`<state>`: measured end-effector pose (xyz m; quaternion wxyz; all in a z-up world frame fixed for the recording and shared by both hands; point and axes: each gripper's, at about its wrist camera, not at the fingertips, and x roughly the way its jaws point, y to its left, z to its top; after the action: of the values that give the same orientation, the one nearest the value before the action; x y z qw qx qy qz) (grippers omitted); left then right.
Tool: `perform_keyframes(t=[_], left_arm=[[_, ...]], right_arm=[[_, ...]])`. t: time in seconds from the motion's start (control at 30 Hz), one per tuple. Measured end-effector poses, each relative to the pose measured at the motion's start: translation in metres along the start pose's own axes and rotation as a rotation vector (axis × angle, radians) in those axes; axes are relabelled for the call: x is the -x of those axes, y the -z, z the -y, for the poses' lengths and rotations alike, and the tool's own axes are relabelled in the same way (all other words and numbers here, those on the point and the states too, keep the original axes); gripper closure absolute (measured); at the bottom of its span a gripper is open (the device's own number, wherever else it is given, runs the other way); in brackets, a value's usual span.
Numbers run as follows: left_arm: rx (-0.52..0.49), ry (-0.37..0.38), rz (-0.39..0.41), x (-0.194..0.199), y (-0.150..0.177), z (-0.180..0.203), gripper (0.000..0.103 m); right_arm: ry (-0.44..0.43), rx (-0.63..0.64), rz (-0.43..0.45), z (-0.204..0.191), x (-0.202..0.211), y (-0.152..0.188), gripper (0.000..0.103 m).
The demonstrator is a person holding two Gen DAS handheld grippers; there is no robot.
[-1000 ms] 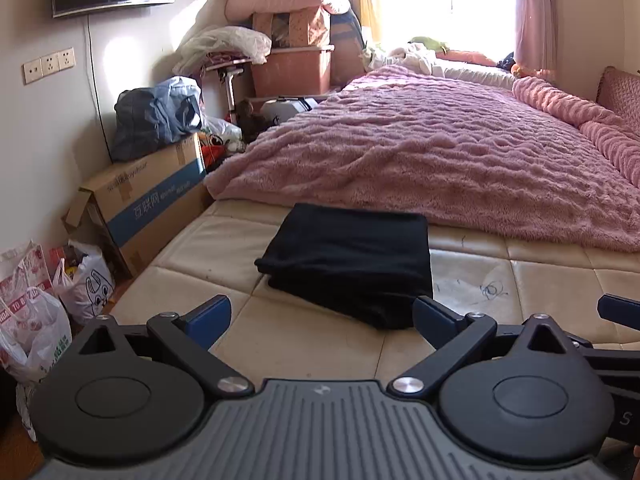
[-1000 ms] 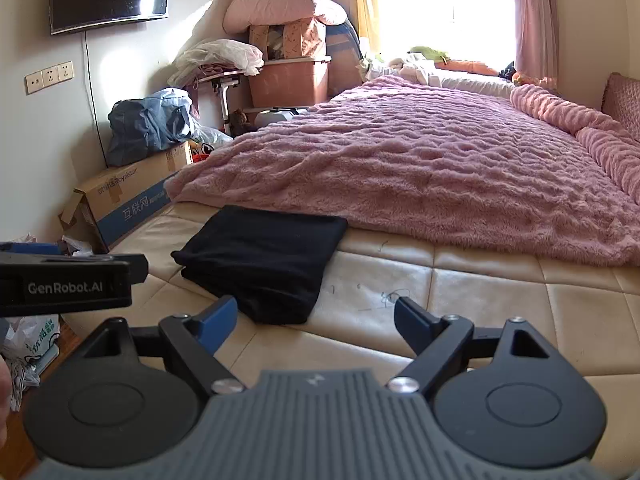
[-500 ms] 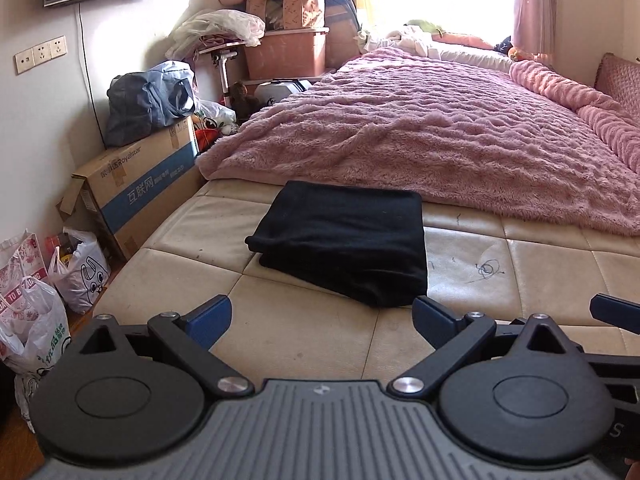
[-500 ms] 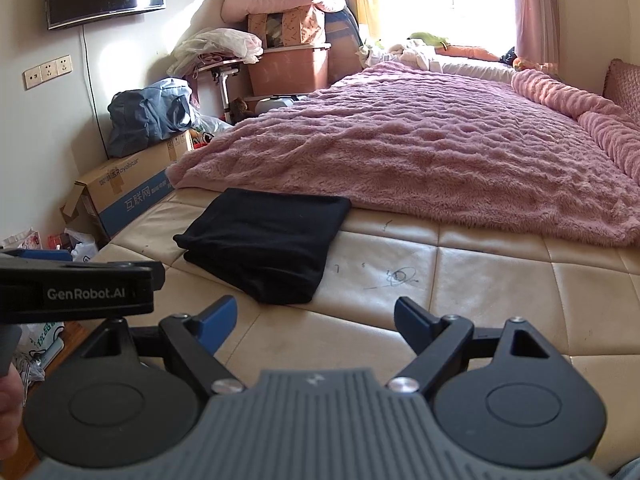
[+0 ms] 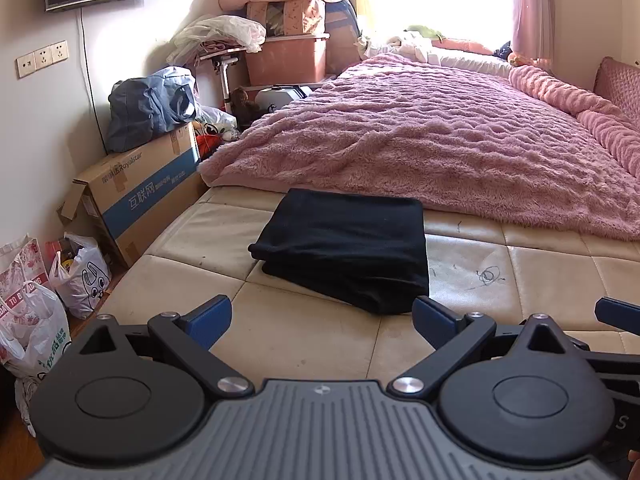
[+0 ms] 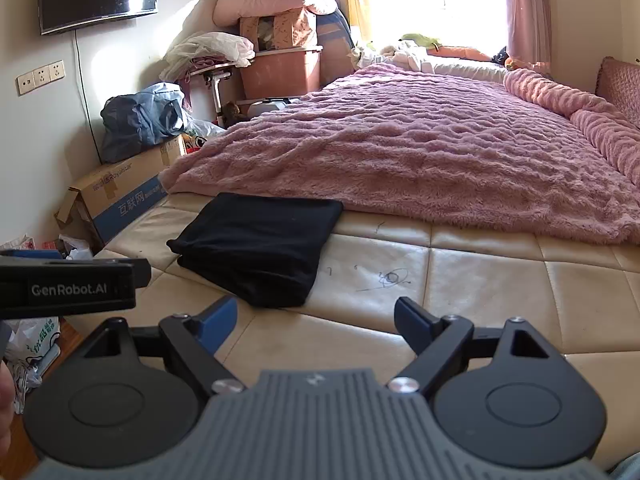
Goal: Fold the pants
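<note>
The black pants [image 5: 344, 244] lie folded in a neat rectangle on the cream mattress [image 5: 304, 344]; they also show in the right wrist view [image 6: 256, 248]. My left gripper [image 5: 322, 314] is open and empty, held back from the pants' near edge. My right gripper [image 6: 316, 314] is open and empty, just short of the pants' near right corner. The left gripper's body [image 6: 68, 288] shows at the left of the right wrist view, and one right fingertip [image 5: 618, 314] shows at the right edge of the left wrist view.
A pink fluffy blanket [image 5: 432, 140] covers the bed beyond the pants. A cardboard box [image 5: 136, 196], a blue bag [image 5: 148, 106] and plastic bags [image 5: 80, 272] stand along the left side. Stacked boxes and bedding [image 5: 284, 40] sit at the back.
Both grippers have stayed open and apart from the pants. The views shifted slightly; the pants have not moved.
</note>
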<state>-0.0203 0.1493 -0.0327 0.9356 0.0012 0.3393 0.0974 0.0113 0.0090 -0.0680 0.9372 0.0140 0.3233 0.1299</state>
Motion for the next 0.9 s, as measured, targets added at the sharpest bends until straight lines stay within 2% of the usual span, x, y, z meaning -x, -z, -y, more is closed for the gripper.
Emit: perform_keyframes(t=[0.9], left_arm=[[-0.001,0.001,0.007,0.0030,-0.0032,0.0019,0.000]], right_arm=[[0.008,-0.035,0.025,0.0048,0.0080,-0.0019,0.021]])
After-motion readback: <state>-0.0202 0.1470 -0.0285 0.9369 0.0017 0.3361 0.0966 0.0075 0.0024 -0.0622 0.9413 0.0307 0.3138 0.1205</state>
